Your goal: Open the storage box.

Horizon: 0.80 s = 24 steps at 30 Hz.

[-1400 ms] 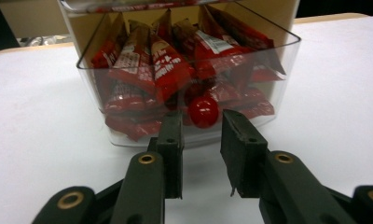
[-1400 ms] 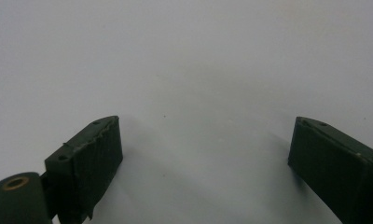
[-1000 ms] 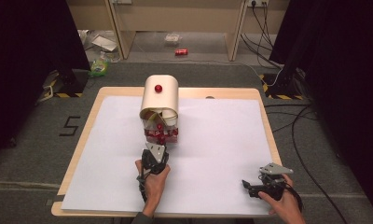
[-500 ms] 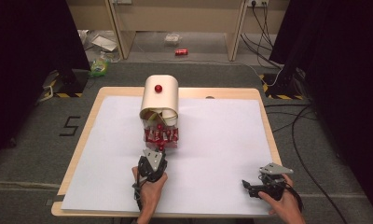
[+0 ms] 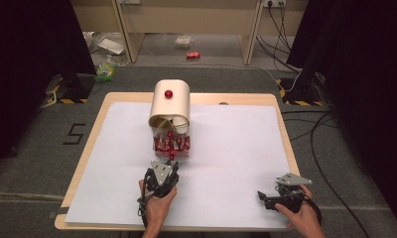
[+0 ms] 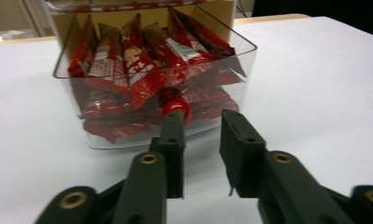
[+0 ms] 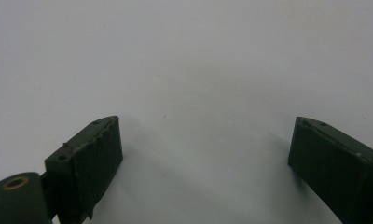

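Note:
A cream dome-shaped box (image 5: 170, 101) with a red knob (image 5: 168, 93) on top stands at the table's middle back. A clear drawer (image 5: 159, 152) sticks out of its front, full of red snack packets (image 5: 171, 144). In the left gripper view the clear drawer (image 6: 243, 60) holds the red packets (image 6: 138, 70), and a small red knob (image 6: 175, 103) sits on its front wall. My left gripper (image 5: 170, 163) (image 6: 201, 116) is just in front of that knob; its jaws have just been opening and nothing is between them. My right gripper (image 5: 264, 198) (image 7: 203, 149) rests open on the white sheet.
A white sheet (image 5: 236, 144) covers the wooden table (image 5: 281, 119). Cables (image 5: 330, 148) run over the floor to the right, and litter and a red can (image 5: 192, 55) lie on the floor behind the table.
My left gripper has drawn back toward the person, and the clear drawer has come a little farther out of the box. Its jaws stand wider apart. The right gripper has not moved.

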### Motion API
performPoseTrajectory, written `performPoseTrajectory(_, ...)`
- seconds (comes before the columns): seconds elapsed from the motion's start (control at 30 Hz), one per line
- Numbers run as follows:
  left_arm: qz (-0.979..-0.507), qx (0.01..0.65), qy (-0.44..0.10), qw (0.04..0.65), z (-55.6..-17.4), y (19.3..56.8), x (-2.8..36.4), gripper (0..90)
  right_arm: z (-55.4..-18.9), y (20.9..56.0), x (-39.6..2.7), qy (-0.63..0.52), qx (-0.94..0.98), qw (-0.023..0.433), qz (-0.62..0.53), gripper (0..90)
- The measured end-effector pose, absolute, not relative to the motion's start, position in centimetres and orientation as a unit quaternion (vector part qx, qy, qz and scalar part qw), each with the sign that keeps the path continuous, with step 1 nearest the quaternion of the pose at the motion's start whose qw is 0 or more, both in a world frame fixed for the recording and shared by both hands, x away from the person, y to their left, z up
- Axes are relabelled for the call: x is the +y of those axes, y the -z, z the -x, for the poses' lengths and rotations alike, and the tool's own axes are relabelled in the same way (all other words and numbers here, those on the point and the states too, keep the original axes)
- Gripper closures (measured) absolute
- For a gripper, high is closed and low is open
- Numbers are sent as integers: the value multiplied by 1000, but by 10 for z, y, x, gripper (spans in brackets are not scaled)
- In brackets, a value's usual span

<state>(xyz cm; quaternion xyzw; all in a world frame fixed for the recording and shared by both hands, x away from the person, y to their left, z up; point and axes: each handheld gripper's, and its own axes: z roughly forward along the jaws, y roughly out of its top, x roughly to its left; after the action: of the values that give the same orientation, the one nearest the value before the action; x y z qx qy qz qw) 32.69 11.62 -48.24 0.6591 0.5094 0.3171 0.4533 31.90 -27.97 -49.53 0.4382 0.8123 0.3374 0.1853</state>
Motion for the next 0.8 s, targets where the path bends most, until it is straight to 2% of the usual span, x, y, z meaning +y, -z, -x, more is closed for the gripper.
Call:
performPoseTrajectory(0.07,-665,506,-302,459,-327,482,117,606,-319,495,-280,-337,812,185,-438,101)
performPoseTrajectory(0.2,-668,504,-292,463,-326,481,118,535,-319,495,-280,-337,812,185,-438,101)
performPoseTrajectory(0.27,-668,505,-289,464,-326,480,120,469,-319,495,-280,-337,812,185,-438,101)
performPoseTrajectory(0.6,-682,480,-285,472,-323,464,123,335,-319,495,-280,-337,812,185,-438,101)
performPoseTrajectory(0.8,-688,463,-279,484,-323,452,128,314,-319,495,-280,-337,812,185,-438,101)
